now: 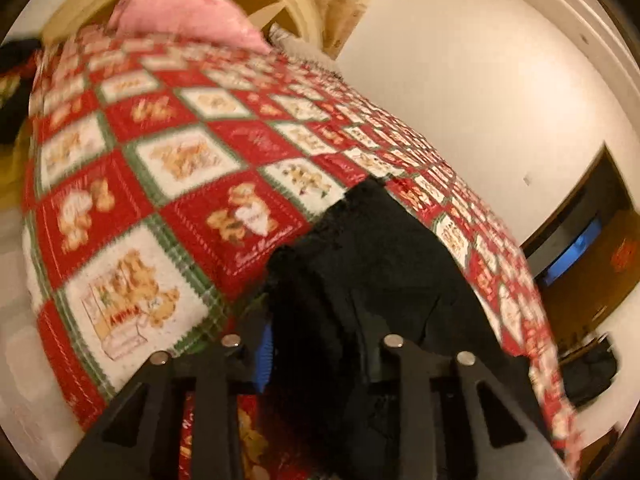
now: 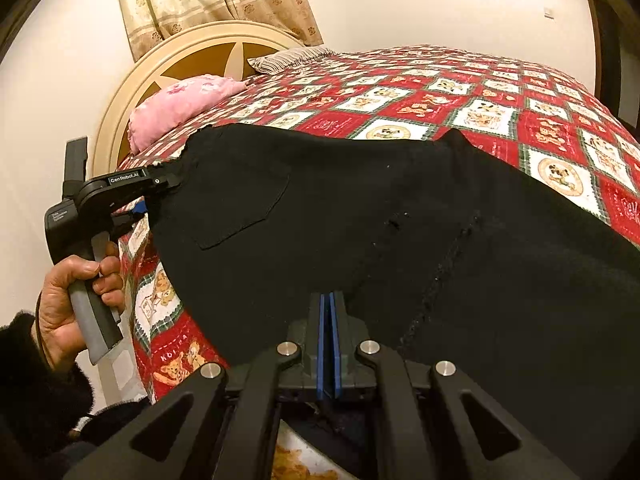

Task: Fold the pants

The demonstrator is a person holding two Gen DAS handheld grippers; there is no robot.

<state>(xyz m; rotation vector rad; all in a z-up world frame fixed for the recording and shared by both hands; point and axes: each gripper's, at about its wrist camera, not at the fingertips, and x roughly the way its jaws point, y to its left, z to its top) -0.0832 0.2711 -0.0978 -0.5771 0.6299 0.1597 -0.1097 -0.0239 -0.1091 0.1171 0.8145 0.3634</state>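
You have the black pants spread across the near part of the bed, on the red patchwork quilt, back side up; a patch pocket shows in the right wrist view. They look mostly flat and unfolded. No clean fold line is visible, so I judge you are at the start: grips taken, first fold not yet made.

Your left gripper sits at the waist corner near the pink pillow; its fingers look closed on the fabric edge. In the left wrist view that gripper is blurred and black cloth hides the tips, but the pants run straight into them. One blue pad shows beside the cloth. Your left hand squeezes the handle.

Your right gripper has its blue pads pressed together with almost no gap, right at the near edge of the pants. I can't tell for sure whether fabric is pinched between them; the cloth lies touching and partly over the tips.

Left to do: likely bring one leg over the other, then fold lengthwise. The legs run off the frame to the right, so their lay is unknown.
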